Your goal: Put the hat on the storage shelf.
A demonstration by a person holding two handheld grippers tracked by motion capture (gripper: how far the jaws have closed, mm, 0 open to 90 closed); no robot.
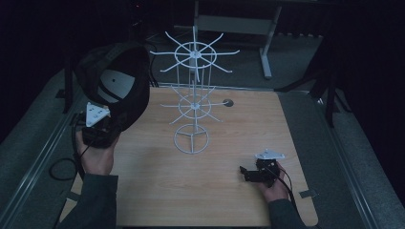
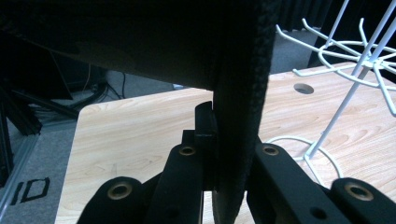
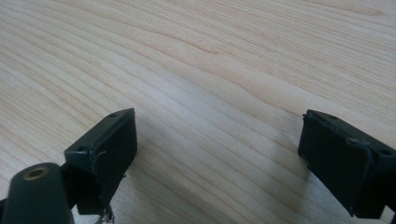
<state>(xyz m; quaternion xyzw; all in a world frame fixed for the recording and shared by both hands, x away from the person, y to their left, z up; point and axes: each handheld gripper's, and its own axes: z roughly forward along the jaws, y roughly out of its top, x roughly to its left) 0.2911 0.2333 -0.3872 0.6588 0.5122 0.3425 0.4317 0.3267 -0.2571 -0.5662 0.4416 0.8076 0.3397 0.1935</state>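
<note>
A black cap (image 1: 118,81) with a white inside label hangs in the air at the table's left, its opening turned toward the camera. My left gripper (image 1: 102,129) is shut on the cap's brim (image 2: 238,121), which stands on edge between the jaws. A white wire rack (image 1: 193,100) with two tiers of hooks stands at the table's middle back, to the right of the cap. Its ring base (image 2: 308,156) shows beside the jaws in the left gripper view. My right gripper (image 1: 248,172) rests low over the wood near the front right, open, nothing between its fingers (image 3: 105,149).
The wooden table (image 1: 210,191) has a round cable hole (image 1: 228,102) near its back edge. Grey carpet and metal rails flank both sides. A desk frame (image 1: 267,43) stands behind the table. A cable loops off the left edge (image 1: 59,169).
</note>
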